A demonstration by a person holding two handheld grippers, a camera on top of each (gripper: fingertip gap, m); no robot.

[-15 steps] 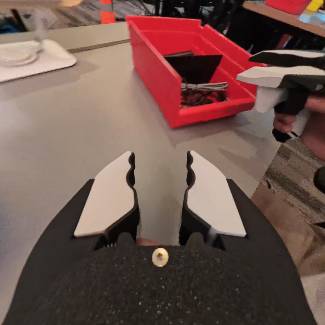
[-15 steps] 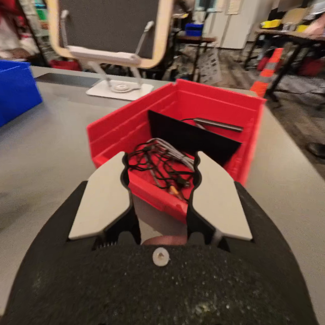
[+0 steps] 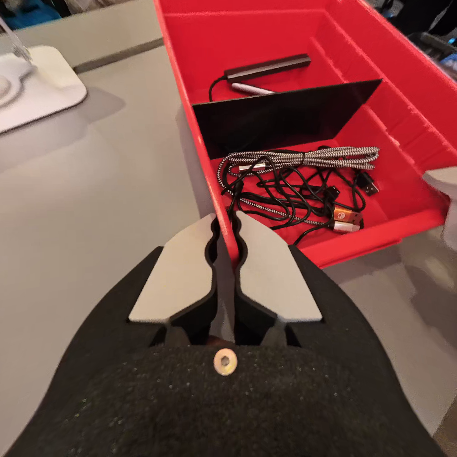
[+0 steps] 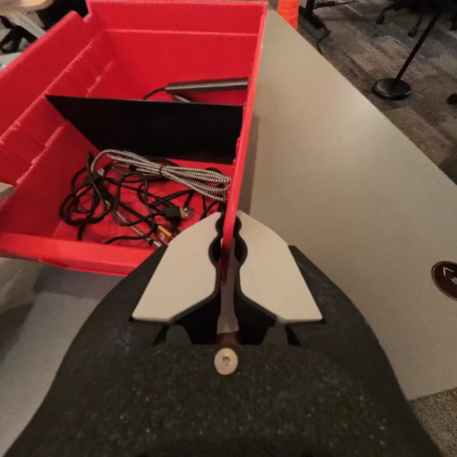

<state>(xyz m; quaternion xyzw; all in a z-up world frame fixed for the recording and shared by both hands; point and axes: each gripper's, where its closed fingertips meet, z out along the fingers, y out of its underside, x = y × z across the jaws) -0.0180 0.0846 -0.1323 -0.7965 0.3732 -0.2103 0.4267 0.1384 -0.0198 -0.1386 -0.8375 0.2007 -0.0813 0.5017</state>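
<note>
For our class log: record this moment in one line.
left gripper: shut on red bin wall | right gripper: shut on opposite wall | cables inside

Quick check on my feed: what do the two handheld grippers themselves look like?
They look alike. The left gripper and right gripper each have two pale grey fingers with wavy black inner pads, set in a speckled black body with one silver screw at its centre. No cables or sleeves show.

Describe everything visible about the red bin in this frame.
The red bin is an open-topped plastic tub with ribbed inner walls, sitting on a grey table. A black divider splits it: the near part holds tangled cables, the far part a dark bar-shaped device. The left gripper is shut on its left wall, the right gripper on its right wall.
</note>
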